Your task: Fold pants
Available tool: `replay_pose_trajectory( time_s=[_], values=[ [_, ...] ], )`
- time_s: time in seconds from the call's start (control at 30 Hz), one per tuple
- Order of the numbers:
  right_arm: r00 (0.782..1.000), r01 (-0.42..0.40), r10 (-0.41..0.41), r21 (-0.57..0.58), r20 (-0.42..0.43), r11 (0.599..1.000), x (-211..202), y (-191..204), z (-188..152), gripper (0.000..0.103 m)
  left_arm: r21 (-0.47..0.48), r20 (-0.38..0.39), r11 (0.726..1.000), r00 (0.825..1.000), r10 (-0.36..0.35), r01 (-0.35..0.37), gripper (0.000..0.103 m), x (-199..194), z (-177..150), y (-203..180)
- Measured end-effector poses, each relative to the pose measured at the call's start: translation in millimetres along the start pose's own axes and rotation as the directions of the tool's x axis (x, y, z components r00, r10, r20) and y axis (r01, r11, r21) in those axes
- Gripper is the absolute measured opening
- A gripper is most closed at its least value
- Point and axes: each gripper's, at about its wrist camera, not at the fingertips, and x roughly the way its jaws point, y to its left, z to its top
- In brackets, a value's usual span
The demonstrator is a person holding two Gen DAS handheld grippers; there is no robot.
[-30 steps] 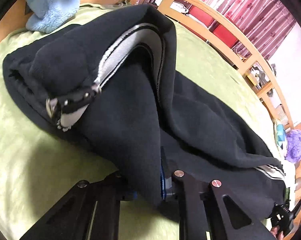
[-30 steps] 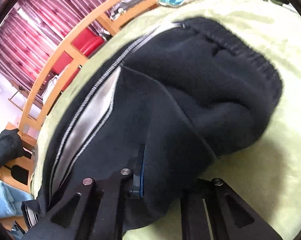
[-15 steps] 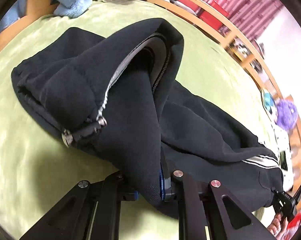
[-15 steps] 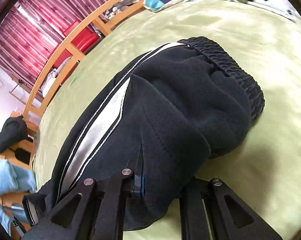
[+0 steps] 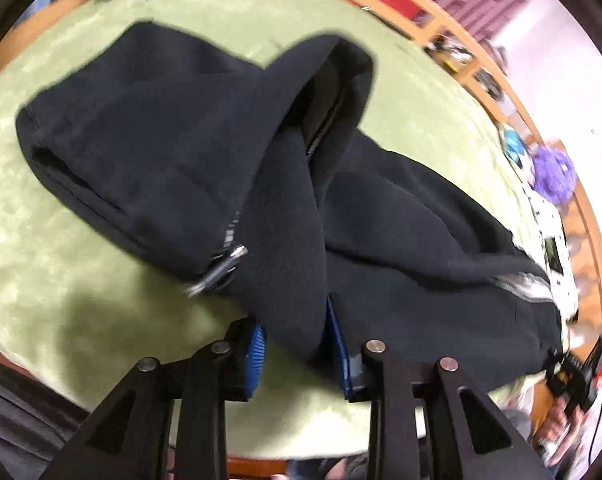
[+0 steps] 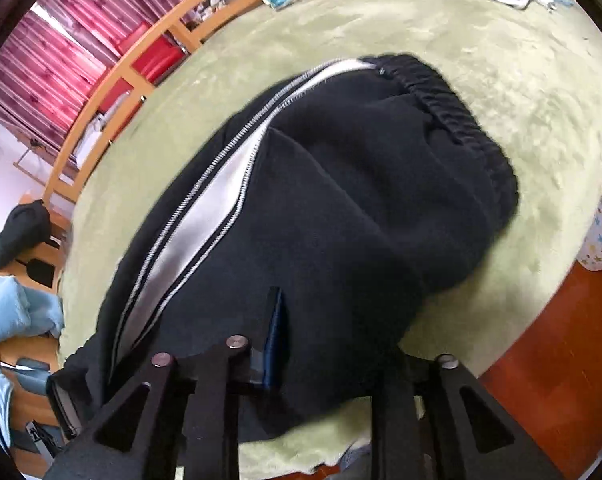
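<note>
Both sets of jaws are opening now, after pinching fabric shut half a second ago. Left gripper (image 5: pixel 295 340): jaws spreading, black pants (image 5: pixel 205 168) hem hanging between them, pads no longer squeezing. Right gripper (image 6: pixel 333 344): jaws parting too, cloth draped between, far pad hidden. Pants are lying bunched mid-frame on the green bed (image 5: pixel 41 280), waistband (image 6: pixel 457 120) upper right in the right view. Looks like the fold is being released, so this fold step is likely finishing.
</note>
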Motion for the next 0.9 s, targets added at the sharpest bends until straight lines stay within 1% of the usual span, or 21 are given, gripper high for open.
replay_pose_trajectory(
  time_s=[0.03, 0.07, 0.1, 0.17, 0.23, 0.27, 0.33, 0.43, 0.5, 0.53, 0.6, 0.63, 0.67, 0.7, 0.73, 0.8, 0.87, 0.9],
  values=[
    [0.999, 0.032, -0.032, -0.022, 0.02, 0.999, -8.6, 3.1, -7.5, 0.04, 0.029, 0.018, 1.0, 1.0, -0.002, 0.002, 0.041, -10.2, -5.1, 1.5],
    [0.998, 0.058, -0.056, -0.045, 0.042, 0.997, -16.5, 6.6, -13.9, 0.045, 0.045, 0.034, 0.999, 0.999, -0.002, 0.001, 0.045, -18.7, -11.2, 4.4],
    [0.995, 0.079, -0.075, -0.071, 0.064, 0.994, -24.5, 10.6, -21.2, 0.045, 0.061, 0.06, 0.998, 0.998, 0.002, -0.005, 0.051, -29.7, -15.7, 9.4],
    [0.989, 0.105, -0.091, -0.117, 0.118, 0.988, -43.5, 20.2, -34.9, 0.045, 0.07, 0.094, 0.997, 0.996, 0.004, -0.011, 0.051, -43.0, -18.8, 19.6],
    [0.982, 0.093, -0.069, -0.131, 0.176, 0.987, -65.6, 21.9, -47.9, 0.048, 0.045, 0.123, 0.998, 0.992, 0.037, -0.043, 0.051, -51.6, -13.6, 33.3],
    [0.98, 0.078, -0.05, -0.139, 0.192, 0.987, -68.8, 28.8, -48.7, 0.052, 0.032, 0.137, 0.998, 0.989, 0.048, -0.053, 0.051, -52.3, -6.6, 38.3],
    [0.976, 0.033, 0.005, -0.172, 0.22, 0.984, -74.6, 46.8, -52.1, 0.056, 0.006, 0.159, 0.998, 0.985, 0.067, -0.069, 0.051, -57.9, 1.0, 56.5],
    [0.968, 0.014, 0.05, -0.249, 0.248, 0.968, -76.4, 67.7, -62.4, 0.057, -0.06, 0.192, 0.996, 0.978, 0.083, -0.073, 0.051, -65.6, 12.2, 84.6],
    [0.964, 0.015, 0.064, -0.292, 0.258, 0.956, -70.4, 80.3, -67.4, 0.057, -0.094, 0.21, 0.994, 0.974, 0.079, -0.06, 0.051, -71.9, 20.7, 107.2],
    [0.964, 0.011, 0.072, -0.306, 0.256, 0.952, -66.7, 85.9, -70.7, 0.057, -0.102, 0.22, 0.993, 0.972, 0.078, -0.057, 0.051, -70.9, 26.6, 111.4],
    [0.966, -0.006, 0.092, -0.331, 0.243, 0.944, -55.5, 95.1, -74.2, 0.057, -0.114, 0.242, 0.991, 0.965, 0.102, -0.076, 0.051, -66.7, 40.4, 120.4],
    [0.967, -0.028, 0.11, -0.332, 0.23, 0.943, -51.7, 97.0, -75.6, 0.057, -0.124, 0.252, 0.988, 0.96, 0.118, -0.089, 0.051, -65.1, 49.1, 129.4],
    [0.966, -0.066, 0.144, -0.332, 0.216, 0.941, -49.4, 99.5, -74.9, 0.057, -0.145, 0.254, 0.985, 0.958, 0.132, -0.097, 0.051, -61.7, 57.8, 139.3],
    [0.962, -0.09, 0.168, -0.331, 0.215, 0.939, -48.4, 100.7, -73.3, 0.057, -0.167, 0.249, 0.981, 0.958, 0.139, -0.099, 0.051, -57.8, 66.3, 150.2],
    [0.955, -0.112, 0.193, -0.33, 0.224, 0.937, -47.7, 102.2, -72.3, 0.057, -0.187, 0.245, 0.978, 0.959, 0.141, -0.096, 0.049, -52.2, 69.1, 153.1],
    [0.95, -0.135, 0.218, -0.337, 0.224, 0.932, -45.2, 105.4, -72.2, 0.057, -0.243, 0.214, 0.966, 0.966, 0.145, -0.091, 0.049, -36.8, 80.2, 167.5],
    [0.954, -0.107, 0.2, -0.372, 0.223, 0.922, -42.2, 112.2, -72.7, 0.057, -0.276, 0.211, 0.958, 0.967, 0.143, -0.081, 0.049, -27.6, 84.8, 176.4],
    [0.955, -0.095, 0.193, -0.383, 0.226, 0.919, -41.8, 114.4, -73.5, 0.057, -0.3, 0.21, 0.949, 0.964, 0.161, -0.094, 0.049, -20.1, 92.0, 182.9]
  ],
)
